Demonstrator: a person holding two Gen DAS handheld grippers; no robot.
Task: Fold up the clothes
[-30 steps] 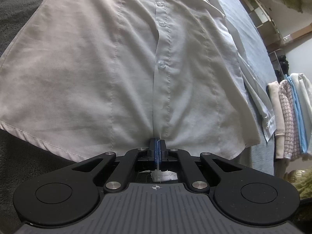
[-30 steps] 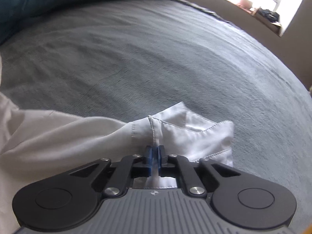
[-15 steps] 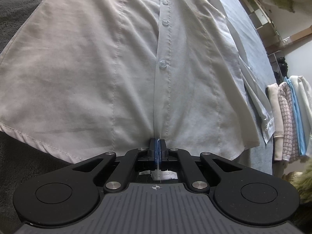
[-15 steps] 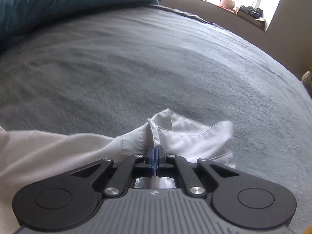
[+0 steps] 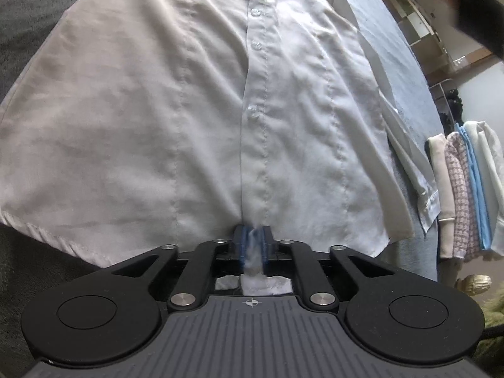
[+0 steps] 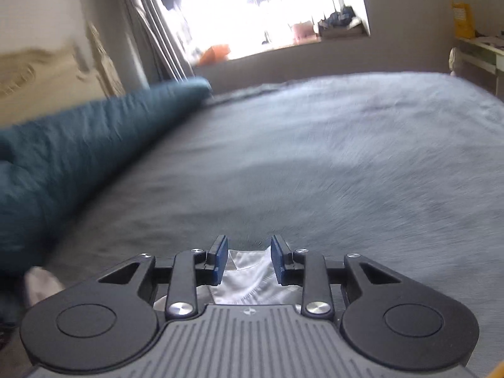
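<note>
A white button-up shirt (image 5: 189, 110) lies spread front-up on the grey bed cover (image 6: 346, 173), its button placket running straight away from my left gripper (image 5: 254, 245). The left gripper sits at the bottom hem. Its jaws are opening, and the hem fabric lies loose and blurred between the blue pads. One sleeve (image 5: 409, 163) lies along the shirt's right side. My right gripper (image 6: 249, 256) is lifted above the bed with its jaws opening and nothing gripped. A white piece of the shirt (image 6: 249, 280) lies below the gap between its pads.
A teal duvet (image 6: 78, 157) is bunched along the left of the bed. A bright window (image 6: 267, 9) is beyond it. Folded clothes (image 5: 463, 189) are stacked at the bed's right edge. A dark sleeve (image 5: 478, 15) shows at the left wrist view's top right.
The right gripper let go of the white shirt fabric, rose and tilted up toward the window. The left gripper stayed at the hem and its pads parted.
</note>
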